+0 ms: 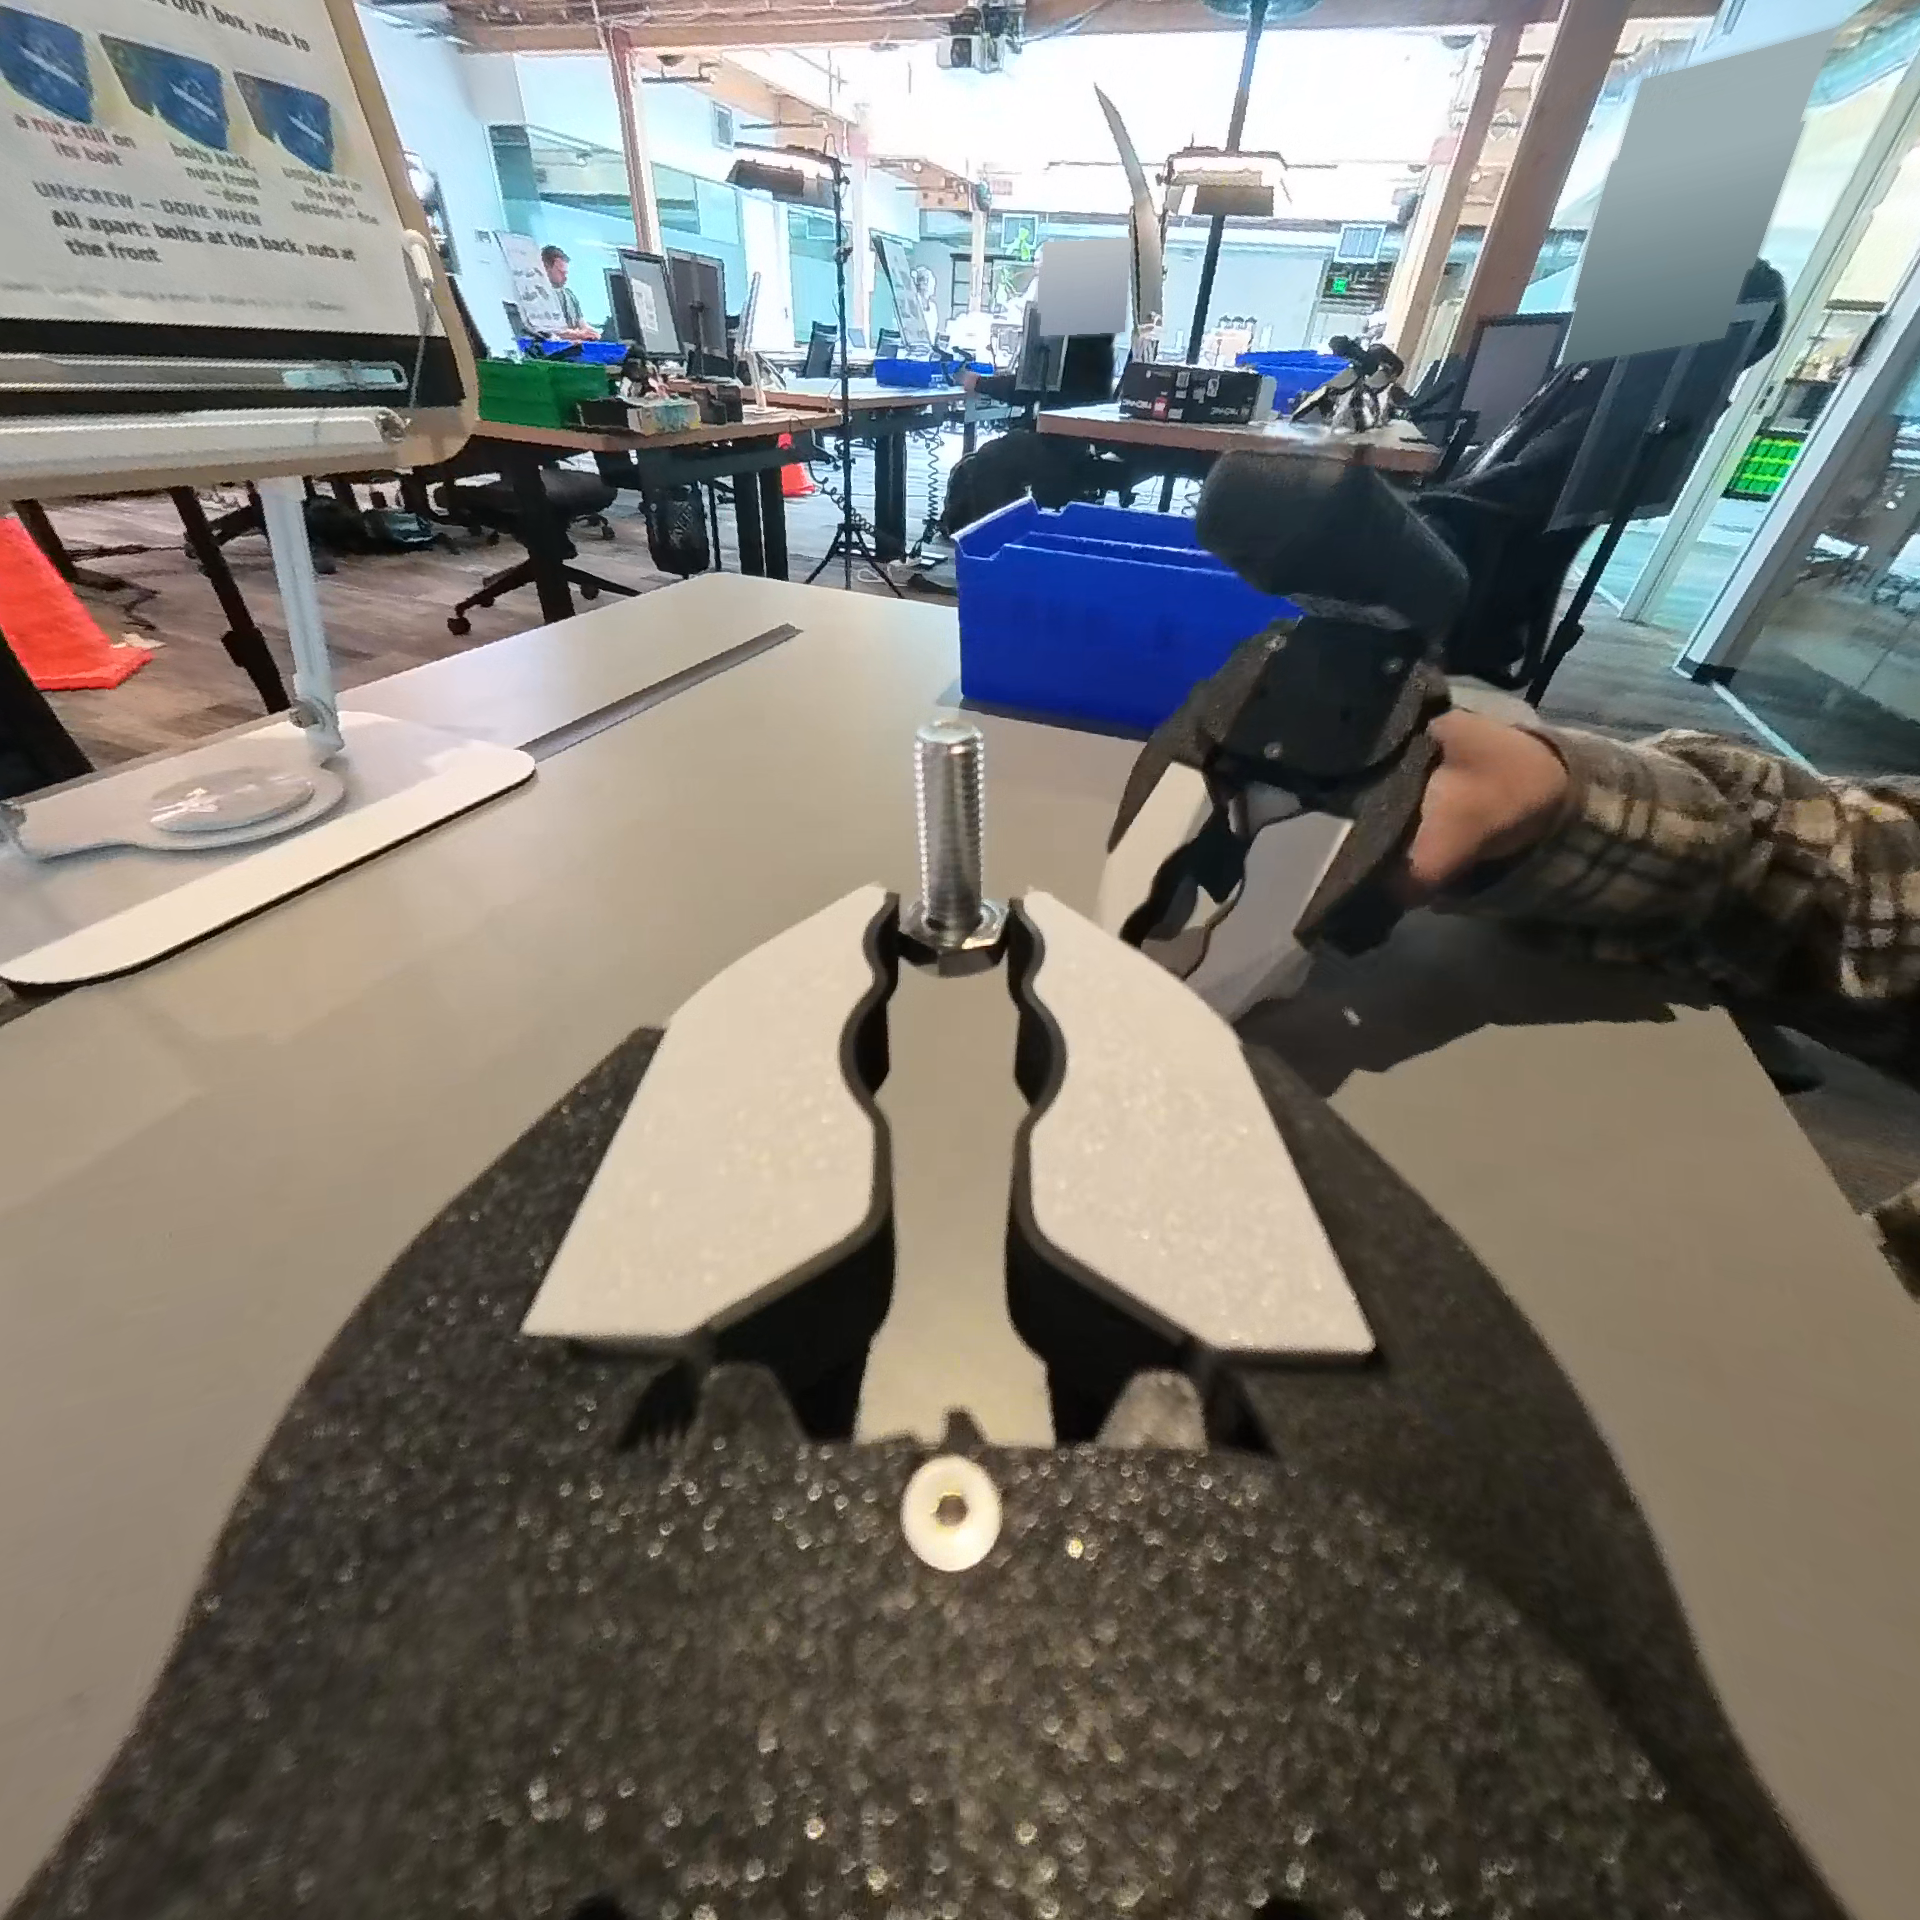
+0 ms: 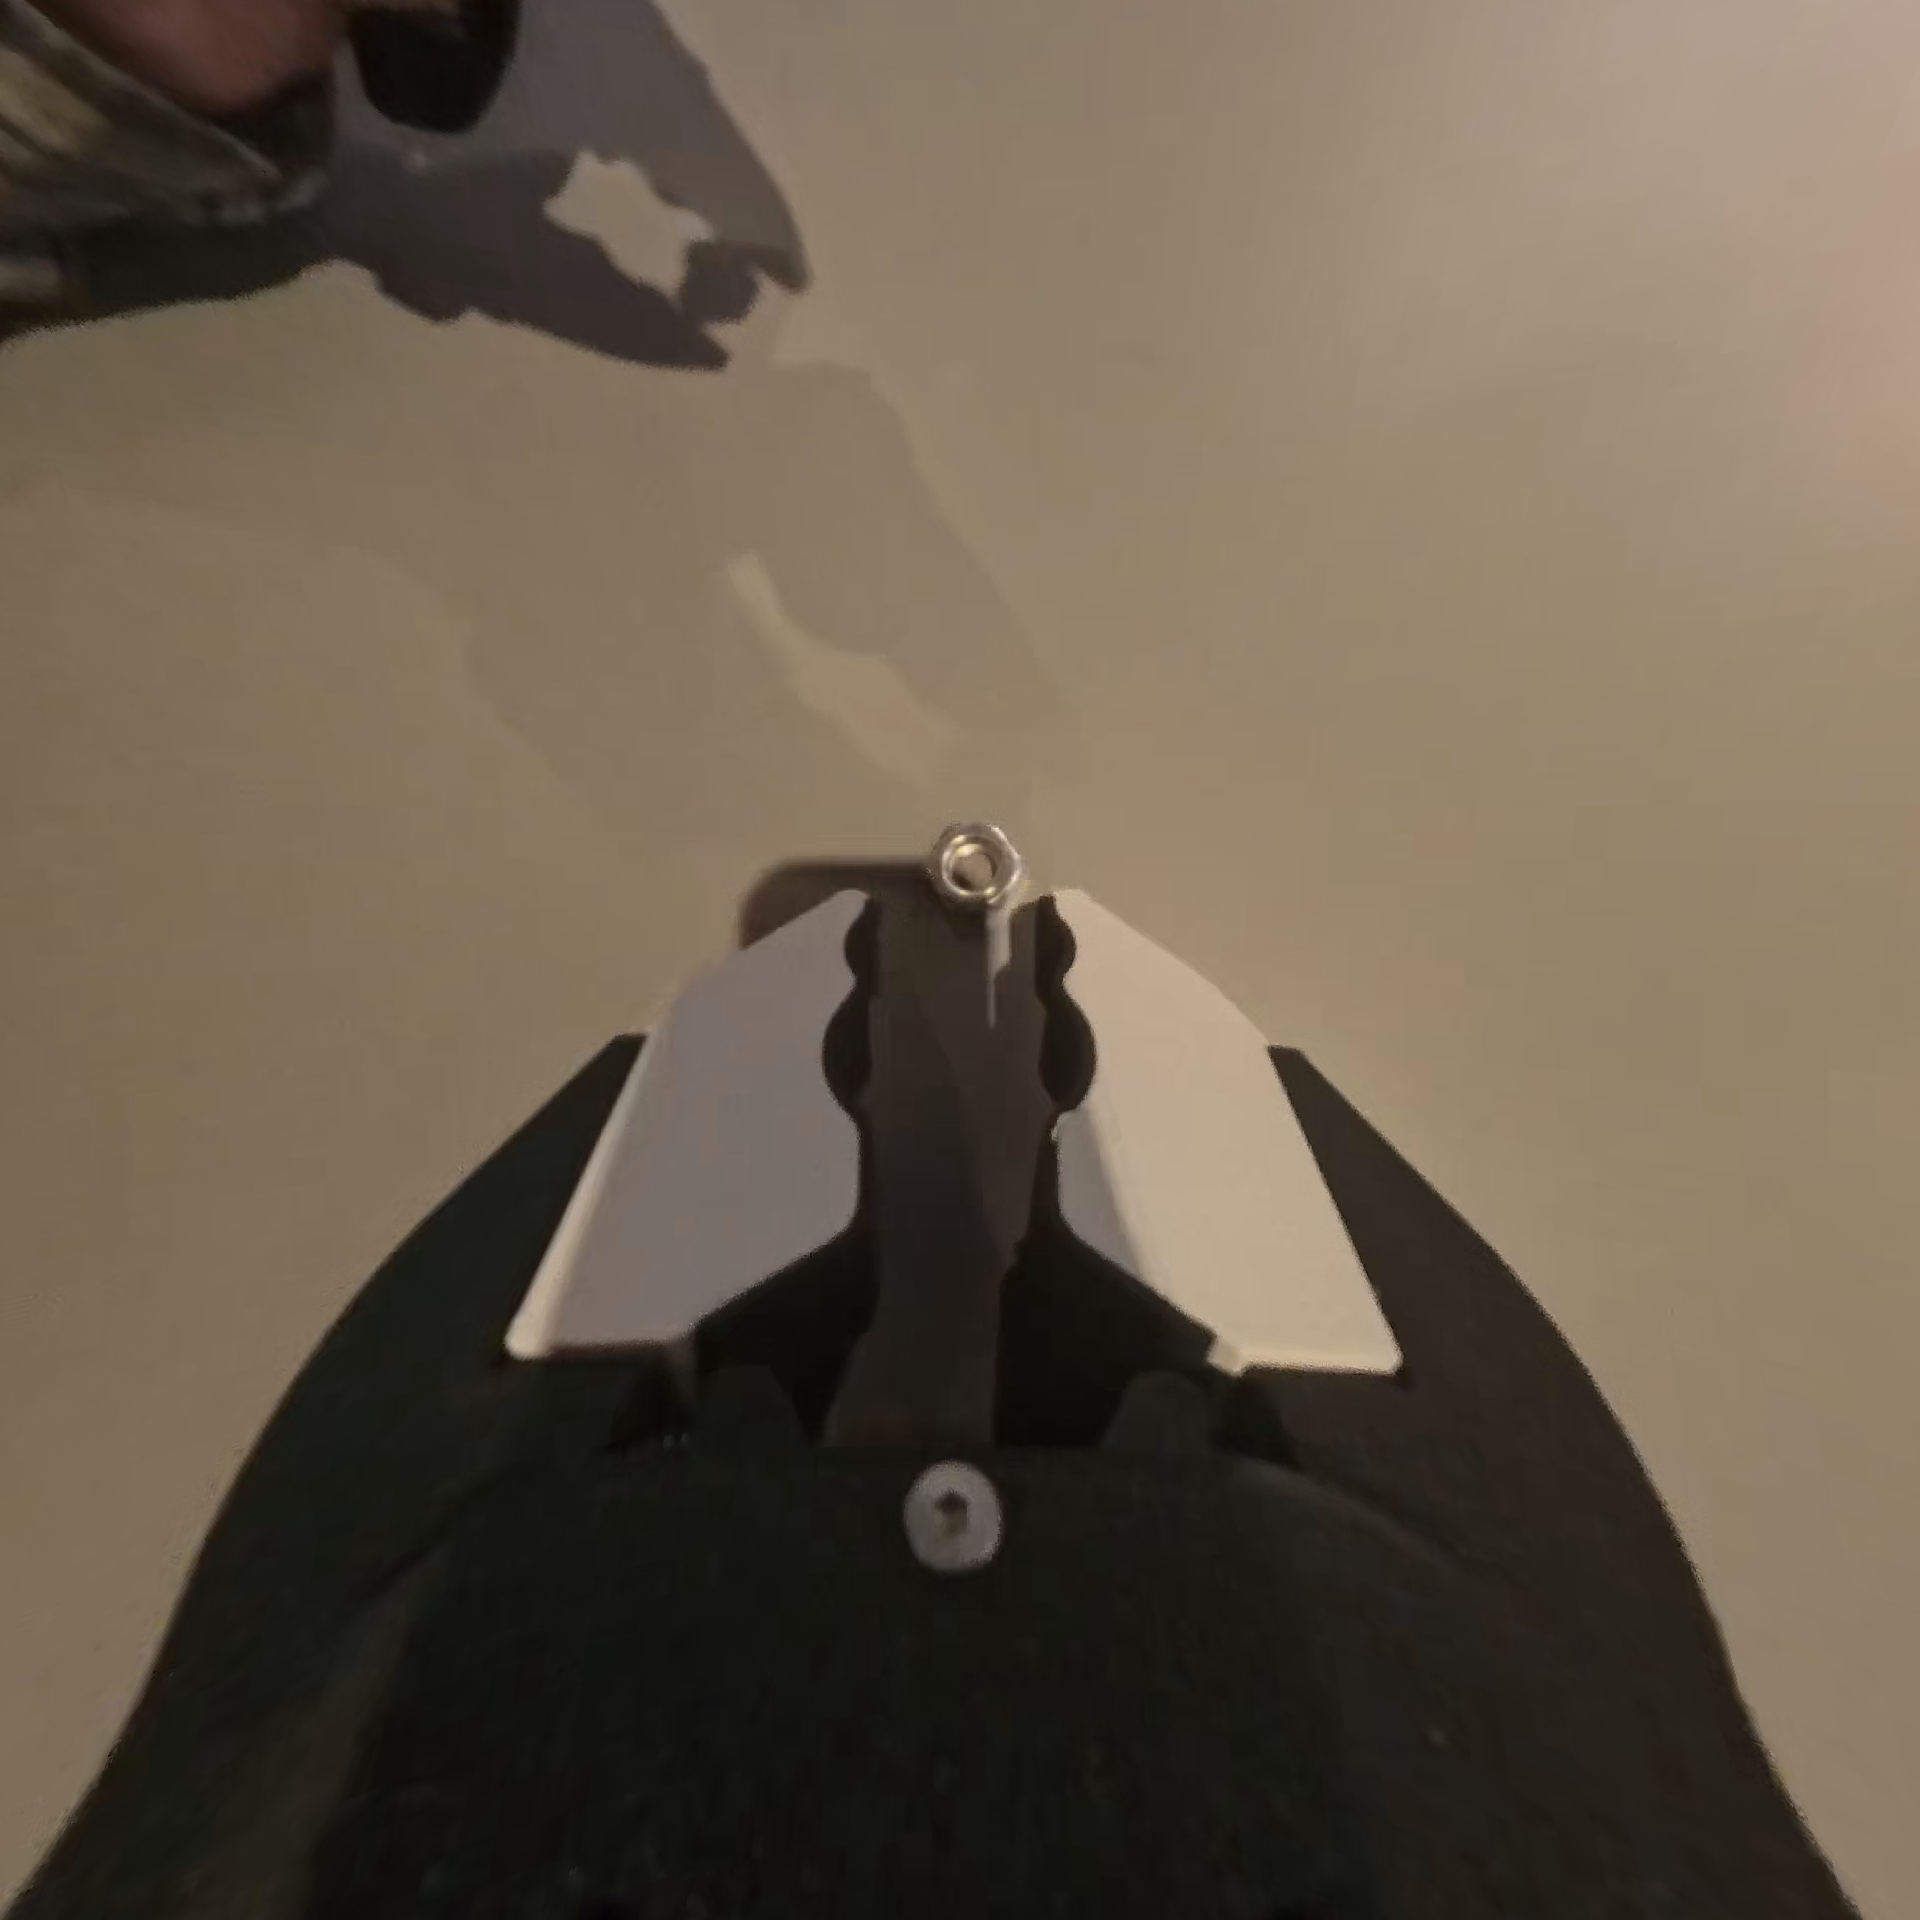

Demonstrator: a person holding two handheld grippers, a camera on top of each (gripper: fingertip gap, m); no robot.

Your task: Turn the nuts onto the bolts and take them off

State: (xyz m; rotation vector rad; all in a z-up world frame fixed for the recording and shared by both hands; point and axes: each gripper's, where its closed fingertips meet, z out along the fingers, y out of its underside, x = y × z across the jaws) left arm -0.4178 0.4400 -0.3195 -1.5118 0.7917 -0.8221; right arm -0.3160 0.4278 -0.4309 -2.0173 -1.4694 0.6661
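left wrist view: bright, daylight from windows far back, blown out at the ceiling. strong fisheye bend at edges. bolt [image 1: 948,831] sharp, near gripper body soft and grainy w/ specular dots. right wrist view: dim, warm brownish cast, whole frame soft w/ slight blur. hard dark shadow on table [image 2: 1351,520] top left, fainter ones mid. nut [image 2: 975,868] catches a small glint.

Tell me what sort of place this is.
Probably an open-plan office or lab workspace. Behind the grey table stand rows of desks with monitors and office chairs, blue bins and an orange cone on the floor.
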